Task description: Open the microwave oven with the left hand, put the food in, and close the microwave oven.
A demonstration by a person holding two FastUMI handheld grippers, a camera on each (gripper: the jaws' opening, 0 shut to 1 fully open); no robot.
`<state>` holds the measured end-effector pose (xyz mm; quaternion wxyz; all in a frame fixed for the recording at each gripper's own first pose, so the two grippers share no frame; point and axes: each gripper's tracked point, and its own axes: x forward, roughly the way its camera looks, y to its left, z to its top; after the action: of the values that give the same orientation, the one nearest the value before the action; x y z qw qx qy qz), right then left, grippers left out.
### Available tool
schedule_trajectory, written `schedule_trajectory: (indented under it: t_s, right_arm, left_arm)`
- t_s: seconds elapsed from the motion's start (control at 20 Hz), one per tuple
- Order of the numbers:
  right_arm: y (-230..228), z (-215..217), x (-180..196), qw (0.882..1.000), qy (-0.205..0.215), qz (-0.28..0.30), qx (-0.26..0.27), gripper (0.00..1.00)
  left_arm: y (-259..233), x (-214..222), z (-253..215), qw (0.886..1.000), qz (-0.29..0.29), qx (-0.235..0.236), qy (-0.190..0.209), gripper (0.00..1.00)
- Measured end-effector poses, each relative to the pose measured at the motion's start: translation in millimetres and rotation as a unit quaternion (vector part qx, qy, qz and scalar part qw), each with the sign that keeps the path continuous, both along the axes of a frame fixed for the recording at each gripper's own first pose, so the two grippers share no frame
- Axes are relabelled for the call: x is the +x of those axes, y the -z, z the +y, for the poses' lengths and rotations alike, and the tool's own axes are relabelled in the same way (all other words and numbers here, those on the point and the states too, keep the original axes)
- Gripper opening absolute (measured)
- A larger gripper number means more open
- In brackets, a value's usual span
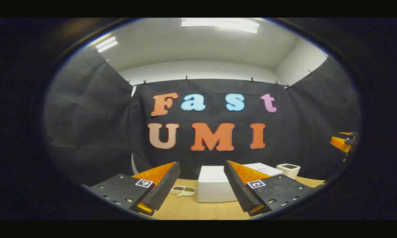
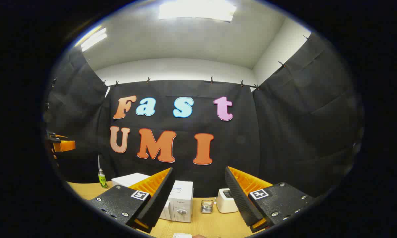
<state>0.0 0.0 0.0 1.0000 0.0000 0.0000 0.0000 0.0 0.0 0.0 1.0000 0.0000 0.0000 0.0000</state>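
Note:
The white microwave oven [image 1: 215, 190] stands on the wooden table [image 1: 188, 208], straight ahead between the fingers of my left gripper [image 1: 201, 165], which is open, empty and well short of it. A small divided plate of food [image 1: 183, 190] lies on the table just left of the oven. In the right gripper view the microwave oven [image 2: 180, 205] shows its front with a round knob, and its door looks shut. My right gripper [image 2: 199, 170] is open and holds nothing. Each gripper appears at the edge of the other's view: the right gripper [image 1: 345, 142], the left gripper [image 2: 61, 143].
A small white appliance [image 2: 226, 200] stands right of the oven, with a small metal holder [image 2: 205, 206] between them. A green bottle [image 2: 102, 178] is at the table's back left. A white object's edge [image 2: 182, 235] shows at the near table edge. Black cloth walls enclose the booth.

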Motion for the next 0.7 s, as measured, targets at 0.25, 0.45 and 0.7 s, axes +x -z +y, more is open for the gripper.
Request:
schedule_trajectory:
  t_s: [0.25,0.45,0.7]
  right_arm:
    - [-0.3,-15.0,-0.8,1.000,0.008,0.000,0.007,0.96]
    - [1.6,-19.5,0.8,1.000,0.009,0.004,0.005,0.94]
    - [5.4,-17.1,1.7,1.000,0.000,0.011,0.003,0.94]
  left_arm:
    - [-0.8,2.3,-8.5,1.000,-0.007,-0.008,0.004,0.87]
    - [-0.4,4.3,-11.3,1.000,-0.007,-0.015,0.001,0.87]
    - [2.8,6.0,-25.8,1.000,-0.005,-0.020,0.012,0.87]
